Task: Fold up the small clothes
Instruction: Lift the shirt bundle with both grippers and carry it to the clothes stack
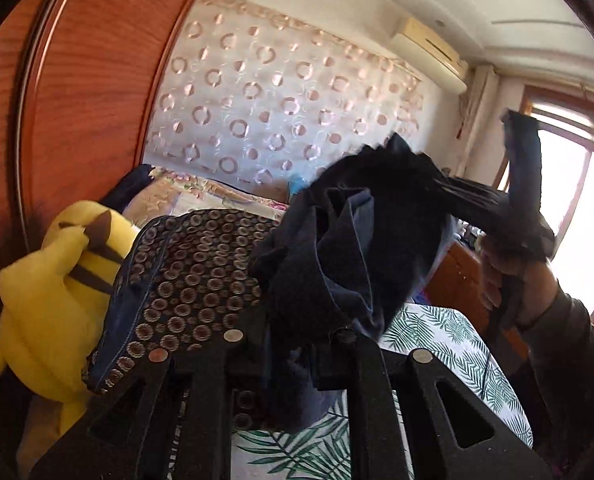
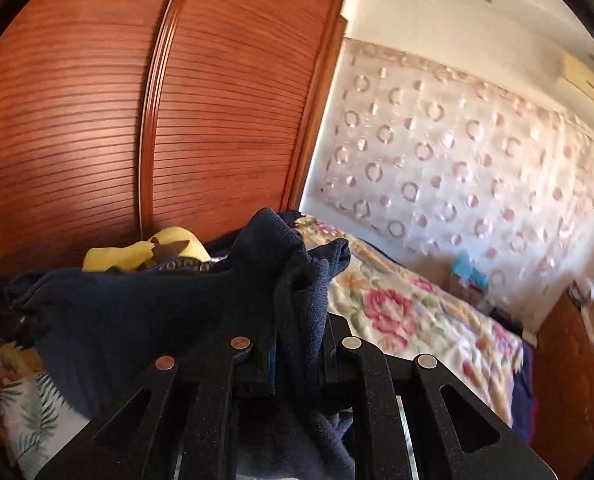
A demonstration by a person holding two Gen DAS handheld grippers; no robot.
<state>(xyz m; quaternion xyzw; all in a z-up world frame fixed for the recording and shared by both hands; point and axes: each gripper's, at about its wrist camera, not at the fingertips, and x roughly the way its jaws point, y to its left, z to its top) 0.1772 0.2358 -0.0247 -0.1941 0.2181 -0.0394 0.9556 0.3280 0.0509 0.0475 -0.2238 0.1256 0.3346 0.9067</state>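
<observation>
A dark navy garment (image 1: pixel 337 248) hangs in the air, pulled out between both grippers. In the left wrist view my left gripper (image 1: pixel 293 344) is shut on one bunched end of it. The cloth runs right to the person's hand (image 1: pixel 505 276), which holds the other gripper; that gripper's jaws are blurred there. In the right wrist view my right gripper (image 2: pixel 297 344) is shut on the other bunched end of the navy garment (image 2: pixel 137 312). From there the cloth stretches left to the frame's edge.
A yellow plush toy (image 1: pixel 49 296) and a navy cloth with brown rings (image 1: pixel 189 280) lie to the left, before a wooden wardrobe (image 2: pixel 97 120). A leaf-print sheet (image 1: pixel 449 344) lies below. A floral bedspread (image 2: pixel 409 312) covers the bed, and a window (image 1: pixel 577 200) is at the right.
</observation>
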